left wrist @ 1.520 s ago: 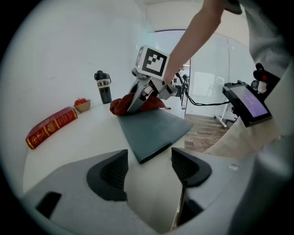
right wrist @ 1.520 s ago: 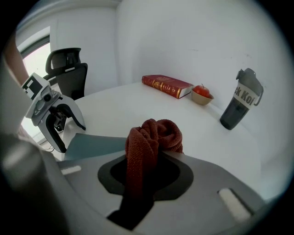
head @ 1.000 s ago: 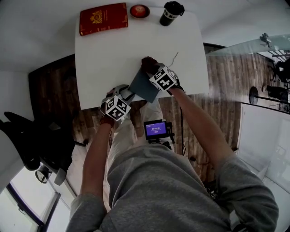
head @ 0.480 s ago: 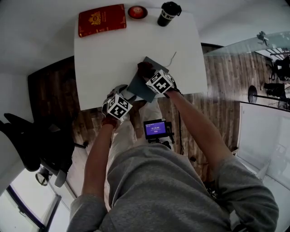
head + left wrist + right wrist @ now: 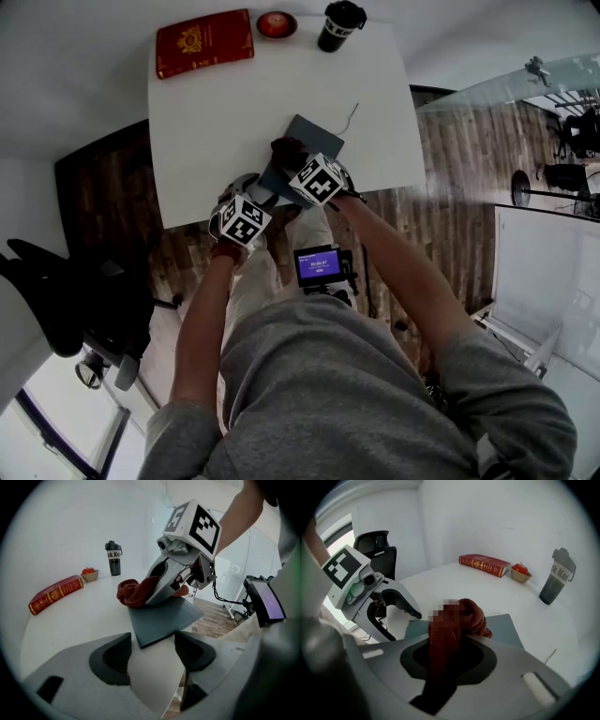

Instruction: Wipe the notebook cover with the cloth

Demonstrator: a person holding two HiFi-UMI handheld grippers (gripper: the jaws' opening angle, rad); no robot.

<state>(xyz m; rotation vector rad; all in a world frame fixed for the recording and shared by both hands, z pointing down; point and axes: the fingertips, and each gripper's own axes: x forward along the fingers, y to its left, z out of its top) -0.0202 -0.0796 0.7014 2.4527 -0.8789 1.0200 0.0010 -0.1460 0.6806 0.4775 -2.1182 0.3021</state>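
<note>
A dark grey notebook (image 5: 314,136) lies near the front edge of the white table (image 5: 216,131). My right gripper (image 5: 289,161) is shut on a rust-red cloth (image 5: 283,150), which it presses onto the notebook's left part. In the right gripper view the cloth (image 5: 461,618) bunches on the grey cover (image 5: 508,627) ahead of the right gripper (image 5: 447,653). My left gripper (image 5: 152,643) is open, its jaws having just been opening. The notebook's near corner (image 5: 161,620) reaches just between the jaw tips, and the pads do not press it. The cloth (image 5: 135,592) lies beyond.
At the table's far edge lie a red book (image 5: 204,42), a small bowl with an apple (image 5: 275,23) and a black lidded cup (image 5: 338,25). A thin cable (image 5: 352,117) lies right of the notebook. A screen on a stand (image 5: 321,265) sits below the front edge.
The right gripper has slid the cloth leftward and nearer across the notebook, baring more of the cover on the far right. The left gripper has stayed in place.
</note>
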